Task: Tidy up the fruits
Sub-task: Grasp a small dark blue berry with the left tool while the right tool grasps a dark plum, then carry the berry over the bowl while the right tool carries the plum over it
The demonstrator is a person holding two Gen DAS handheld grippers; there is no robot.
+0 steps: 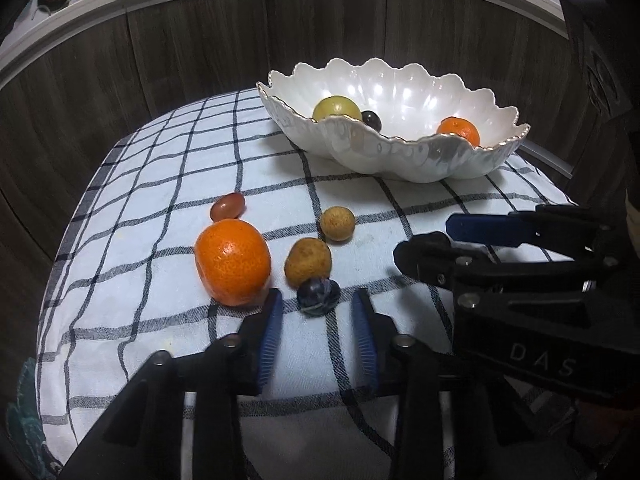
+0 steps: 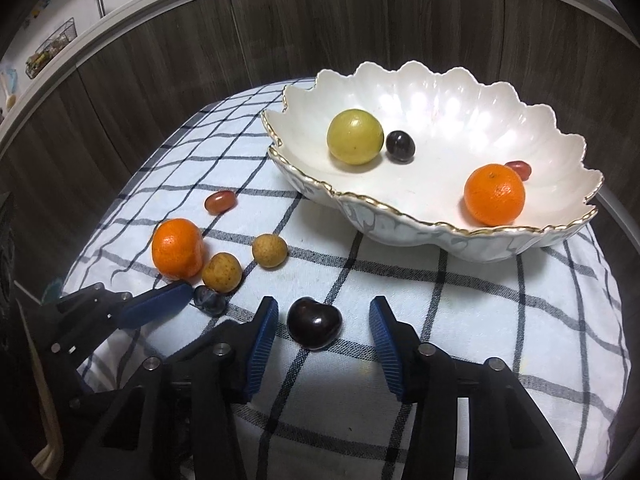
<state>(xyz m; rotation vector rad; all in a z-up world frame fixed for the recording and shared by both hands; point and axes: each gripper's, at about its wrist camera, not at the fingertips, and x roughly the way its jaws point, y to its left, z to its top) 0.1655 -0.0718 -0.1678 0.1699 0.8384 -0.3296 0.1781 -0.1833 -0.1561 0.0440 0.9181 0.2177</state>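
A white scalloped bowl with a gold rim stands on the checked cloth and holds a green fruit, a dark grape, a mandarin and a red grape. On the cloth lie a mandarin, a red grape, two brown longans, a dark blue grape and a dark cherry. My left gripper is open around the blue grape. My right gripper is open around the cherry.
Dark wood-grain panels with a white ledge above curve behind the table. The cloth's left edge and near corner drop off. The right gripper's body shows at the right of the left wrist view.
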